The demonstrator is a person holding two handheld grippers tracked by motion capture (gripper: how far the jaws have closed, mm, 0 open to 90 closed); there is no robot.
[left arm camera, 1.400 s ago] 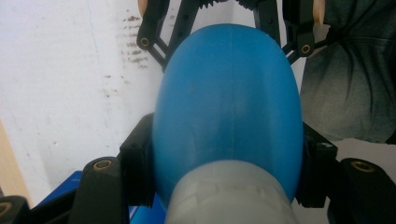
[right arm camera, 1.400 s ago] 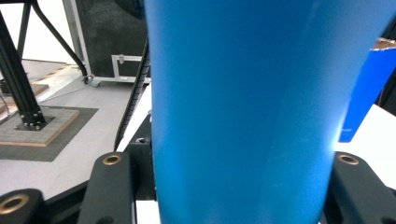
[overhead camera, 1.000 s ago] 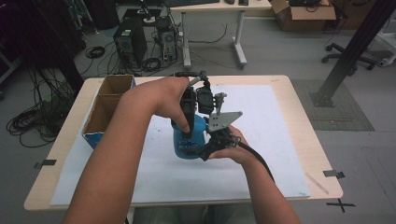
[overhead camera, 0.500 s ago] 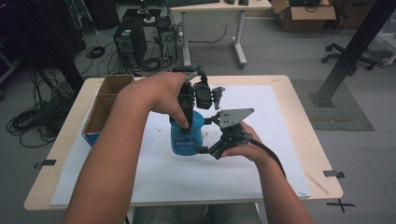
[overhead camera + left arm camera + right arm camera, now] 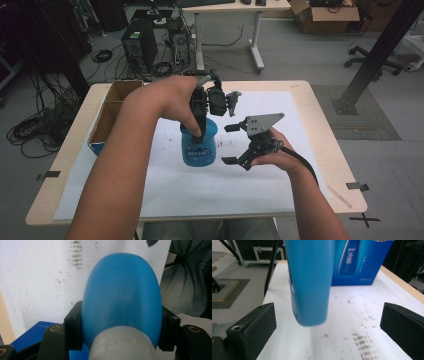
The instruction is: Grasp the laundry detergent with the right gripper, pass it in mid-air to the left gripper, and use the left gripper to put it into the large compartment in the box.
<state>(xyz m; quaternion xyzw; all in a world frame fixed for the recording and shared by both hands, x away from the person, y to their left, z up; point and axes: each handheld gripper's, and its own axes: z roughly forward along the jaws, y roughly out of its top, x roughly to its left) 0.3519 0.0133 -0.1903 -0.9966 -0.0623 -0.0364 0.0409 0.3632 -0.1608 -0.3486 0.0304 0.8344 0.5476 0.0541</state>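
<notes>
A blue bottle (image 5: 199,147) stands upright over the white paper, and my left gripper (image 5: 200,117) is shut on its upper part from above. In the left gripper view the black jaws (image 5: 122,330) press both sides of the bottle (image 5: 122,297) just below its pale neck. In the right gripper view the bottle's (image 5: 309,282) lower end seems to hang slightly off the paper. My right gripper (image 5: 229,144) is just right of the bottle, open; its jaws (image 5: 332,332) have just been opening, with nothing touching the pads.
A cardboard box (image 5: 112,112) with a blue printed outside (image 5: 362,262) sits at the table's left edge. White paper (image 5: 280,180) with dark smudges covers most of the wooden tabletop. The paper right of the right hand is bare.
The right gripper has drawn back to the right, away from the bottle, and its jaws have spread wider. The left gripper and the bottle have stayed in place.
</notes>
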